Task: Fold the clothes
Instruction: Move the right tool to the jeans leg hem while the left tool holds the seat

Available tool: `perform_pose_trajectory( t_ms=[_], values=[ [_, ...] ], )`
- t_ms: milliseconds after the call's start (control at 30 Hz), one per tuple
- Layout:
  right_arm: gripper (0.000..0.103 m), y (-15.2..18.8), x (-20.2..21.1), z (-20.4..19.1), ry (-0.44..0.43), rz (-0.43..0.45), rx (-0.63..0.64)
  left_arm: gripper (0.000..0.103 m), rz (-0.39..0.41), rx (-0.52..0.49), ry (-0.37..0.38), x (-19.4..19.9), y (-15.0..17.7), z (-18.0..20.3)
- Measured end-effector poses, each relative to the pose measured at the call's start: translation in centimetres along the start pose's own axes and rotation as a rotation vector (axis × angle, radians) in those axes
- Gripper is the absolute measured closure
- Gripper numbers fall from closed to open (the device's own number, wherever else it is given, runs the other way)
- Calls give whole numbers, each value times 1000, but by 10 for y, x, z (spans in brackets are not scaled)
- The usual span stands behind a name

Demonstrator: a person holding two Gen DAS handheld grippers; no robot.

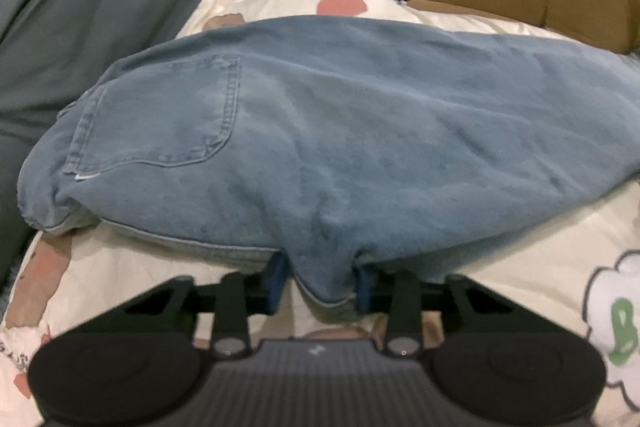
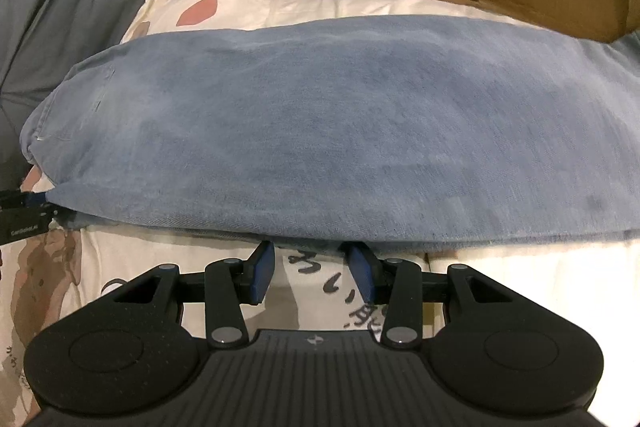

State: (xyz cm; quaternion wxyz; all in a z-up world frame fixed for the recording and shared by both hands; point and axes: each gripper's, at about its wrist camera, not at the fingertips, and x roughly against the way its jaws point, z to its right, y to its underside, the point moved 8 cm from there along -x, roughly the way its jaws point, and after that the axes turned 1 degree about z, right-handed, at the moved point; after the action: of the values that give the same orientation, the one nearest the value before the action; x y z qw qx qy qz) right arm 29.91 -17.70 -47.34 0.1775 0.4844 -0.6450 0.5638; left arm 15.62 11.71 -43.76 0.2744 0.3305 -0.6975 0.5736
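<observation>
Jeans (image 1: 340, 139) lie folded lengthwise across my printed cream bedspread (image 1: 520, 267), back pocket (image 1: 160, 115) up at the left end. My left gripper (image 1: 324, 283) pinches a bunched fold of the near denim edge. My right gripper (image 2: 310, 267) sits at the same edge, fingers part-open, tips tucked under the hem, nothing clearly clamped
</observation>
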Motion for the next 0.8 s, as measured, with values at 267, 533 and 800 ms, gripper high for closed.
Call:
perform_pose_trajectory(
  t_ms=[267,533,800],
  values=[
    [57,4,19,17,-7,5,-91,84,3,10,5,14,-1,3],
    [56,10,52,67,37,65,-245,85,-20,15,17,14,-3,4],
    [56,9,86,123,107,159,-384,86,-37,-14,11,18,-5,5]
  ],
)
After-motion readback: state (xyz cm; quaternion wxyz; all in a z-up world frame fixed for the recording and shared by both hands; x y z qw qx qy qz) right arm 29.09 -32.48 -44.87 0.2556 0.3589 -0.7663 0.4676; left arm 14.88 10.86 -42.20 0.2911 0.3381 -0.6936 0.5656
